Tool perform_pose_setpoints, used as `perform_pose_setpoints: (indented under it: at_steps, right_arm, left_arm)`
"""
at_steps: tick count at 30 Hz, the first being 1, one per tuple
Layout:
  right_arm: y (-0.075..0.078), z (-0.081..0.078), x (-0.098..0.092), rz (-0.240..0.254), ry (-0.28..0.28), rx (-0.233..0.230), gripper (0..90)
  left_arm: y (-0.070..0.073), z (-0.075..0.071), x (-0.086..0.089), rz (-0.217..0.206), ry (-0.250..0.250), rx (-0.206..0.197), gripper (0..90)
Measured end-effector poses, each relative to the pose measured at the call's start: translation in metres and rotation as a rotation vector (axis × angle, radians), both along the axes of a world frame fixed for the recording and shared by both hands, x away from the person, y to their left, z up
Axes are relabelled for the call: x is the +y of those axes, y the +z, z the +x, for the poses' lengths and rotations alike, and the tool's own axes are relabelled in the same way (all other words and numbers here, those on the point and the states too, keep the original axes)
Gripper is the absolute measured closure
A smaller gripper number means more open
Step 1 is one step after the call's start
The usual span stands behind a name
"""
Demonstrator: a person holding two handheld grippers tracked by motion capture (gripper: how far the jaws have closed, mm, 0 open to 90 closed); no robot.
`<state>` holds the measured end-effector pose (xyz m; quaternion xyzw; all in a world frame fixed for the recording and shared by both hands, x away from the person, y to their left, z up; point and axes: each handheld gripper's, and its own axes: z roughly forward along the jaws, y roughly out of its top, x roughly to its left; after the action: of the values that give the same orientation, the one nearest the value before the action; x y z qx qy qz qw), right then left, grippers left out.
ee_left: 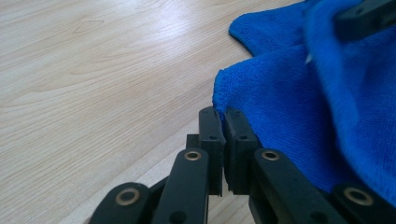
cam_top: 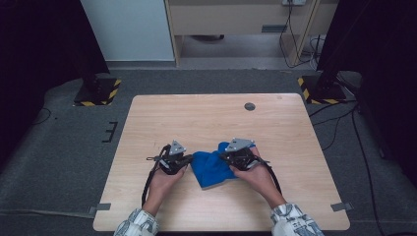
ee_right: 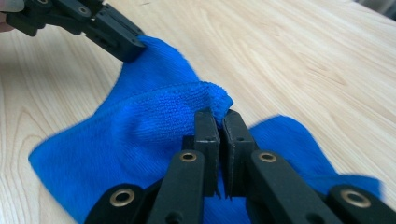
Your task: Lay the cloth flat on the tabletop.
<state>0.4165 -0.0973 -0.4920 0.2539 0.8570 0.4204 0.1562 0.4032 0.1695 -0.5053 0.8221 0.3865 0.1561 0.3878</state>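
Cloth: blue towel, lower centre of table, bunched.
Left gripper: clamped on its edge, anchoring.
Right gripper: pinching opposite hem, likely for spreading.

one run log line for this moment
left gripper: shut on blue cloth | right gripper: shut on blue cloth | cloth: on table

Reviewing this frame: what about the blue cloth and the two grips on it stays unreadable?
- Blue cloth, high view: its side edges lie under the left gripper and right gripper; folds too small to read.
- Left gripper view: cloth cut off by the right edge.
- Right gripper view: cloth's near part hidden behind the jaws, cut off at the bottom edge.
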Motion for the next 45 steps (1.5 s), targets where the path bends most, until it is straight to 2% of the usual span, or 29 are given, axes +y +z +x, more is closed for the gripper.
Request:
perform_pose_setpoints:
  at_steps: [8,18,25,28,33,37,43,45]
  right_arm:
    - [-0.001,-0.011,-0.040,0.065,-0.093,-0.015,87.2]
    - [0.001,-0.010,-0.088,0.098,-0.205,-0.028,87.4]
    - [-0.003,-0.011,-0.107,0.096,-0.247,-0.013,87.5]
    - [-0.004,-0.012,-0.111,0.102,-0.262,-0.006,87.5]
    - [-0.005,-0.014,-0.115,0.079,-0.271,-0.003,87.5]
    - [-0.005,-0.015,-0.118,0.072,-0.275,-0.007,87.5]
    - [0.000,-0.017,-0.125,0.093,-0.294,-0.021,87.4]
    - [0.000,-0.017,-0.128,0.098,-0.306,-0.024,87.4]
  left_arm:
    - [-0.001,0.001,0.001,0.005,0.011,0.007,85.9]
    - [-0.002,0.002,0.003,0.005,0.016,0.013,86.0]
    - [-0.003,0.003,0.004,0.005,0.022,0.016,86.0]
    - [-0.003,0.003,0.004,0.001,0.025,0.020,86.1]
    - [-0.004,0.004,0.003,0.000,0.017,0.034,85.3]
    - [-0.004,0.004,0.004,-0.014,0.028,0.017,77.6]
    - [0.001,0.004,0.009,-0.086,0.059,-0.030,61.2]
    - [0.002,0.004,0.010,-0.101,0.059,-0.037,59.3]
